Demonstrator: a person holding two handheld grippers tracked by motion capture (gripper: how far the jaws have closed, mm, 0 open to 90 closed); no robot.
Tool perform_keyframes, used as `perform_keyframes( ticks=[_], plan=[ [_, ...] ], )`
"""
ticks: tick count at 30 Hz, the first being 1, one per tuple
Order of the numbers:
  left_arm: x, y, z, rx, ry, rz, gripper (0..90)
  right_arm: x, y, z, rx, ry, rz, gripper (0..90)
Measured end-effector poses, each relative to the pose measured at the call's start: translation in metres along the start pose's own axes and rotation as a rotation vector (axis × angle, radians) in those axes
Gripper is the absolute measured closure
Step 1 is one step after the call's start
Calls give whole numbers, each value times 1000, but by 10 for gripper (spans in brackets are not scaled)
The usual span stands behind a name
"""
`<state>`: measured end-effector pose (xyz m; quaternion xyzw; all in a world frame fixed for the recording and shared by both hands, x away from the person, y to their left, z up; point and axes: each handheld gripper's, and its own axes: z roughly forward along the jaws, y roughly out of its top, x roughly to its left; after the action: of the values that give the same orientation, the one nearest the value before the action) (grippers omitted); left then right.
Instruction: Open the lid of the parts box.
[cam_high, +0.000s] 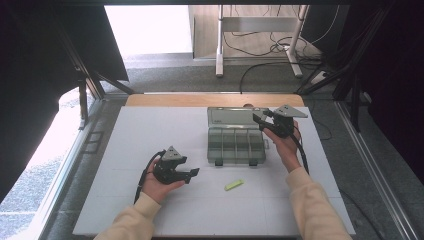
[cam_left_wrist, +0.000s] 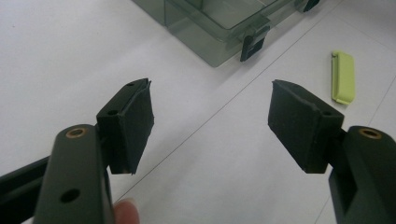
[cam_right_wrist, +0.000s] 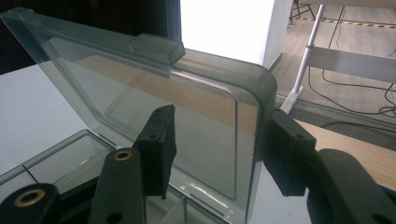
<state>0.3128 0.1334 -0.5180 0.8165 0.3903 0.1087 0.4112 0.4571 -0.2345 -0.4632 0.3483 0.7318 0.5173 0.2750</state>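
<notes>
Box lid (cam_right_wrist: 154, 107), edge between right claw (cam_right_wrist: 219, 149) jaws

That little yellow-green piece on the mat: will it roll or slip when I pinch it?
The yellow-green piece looks flat and slab-like, so it should not roll. It looks like smooth plastic lying low on the white mat, so it may skid; the left gripper is open and empty.

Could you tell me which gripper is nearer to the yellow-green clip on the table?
Left. The left gripper hovers just left of the yellow-green clip; the right gripper is farther off, at the box lid.
</notes>
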Motion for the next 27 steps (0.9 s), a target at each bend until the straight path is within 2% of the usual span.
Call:
perform_keyframes(
  ticks=[7,27],
  plan=[
    [2,0,-3,-23,17,-13,318,-2,2,2,0,-2,1,491],
    [2,-1,-1,-19,21,-6,320,-8,2,9,-2,-11,24,522]
  ],
)
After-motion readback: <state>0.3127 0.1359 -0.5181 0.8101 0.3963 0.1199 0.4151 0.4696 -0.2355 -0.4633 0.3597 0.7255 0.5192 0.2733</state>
